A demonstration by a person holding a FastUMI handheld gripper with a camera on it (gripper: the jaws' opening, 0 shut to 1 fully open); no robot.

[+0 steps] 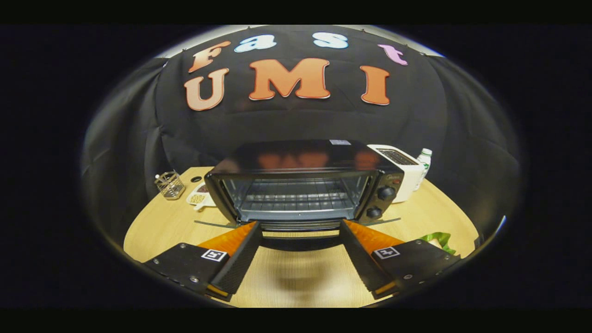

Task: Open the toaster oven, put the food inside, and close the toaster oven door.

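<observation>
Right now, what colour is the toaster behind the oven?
White toaster, seen in the gripper view.

Black cloth wall (296,125) drapes behind and to both sides, creased in folds. Light wood-grain counter (162,226), apparently round-edged, though the lens may bend it. Soft shadow on its near surface.

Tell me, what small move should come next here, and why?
Probably turn toward the green item beside the open tool to pick it up: the toaster oven door already hangs open, its rack looks bare, and the fingers hold nothing.
</observation>
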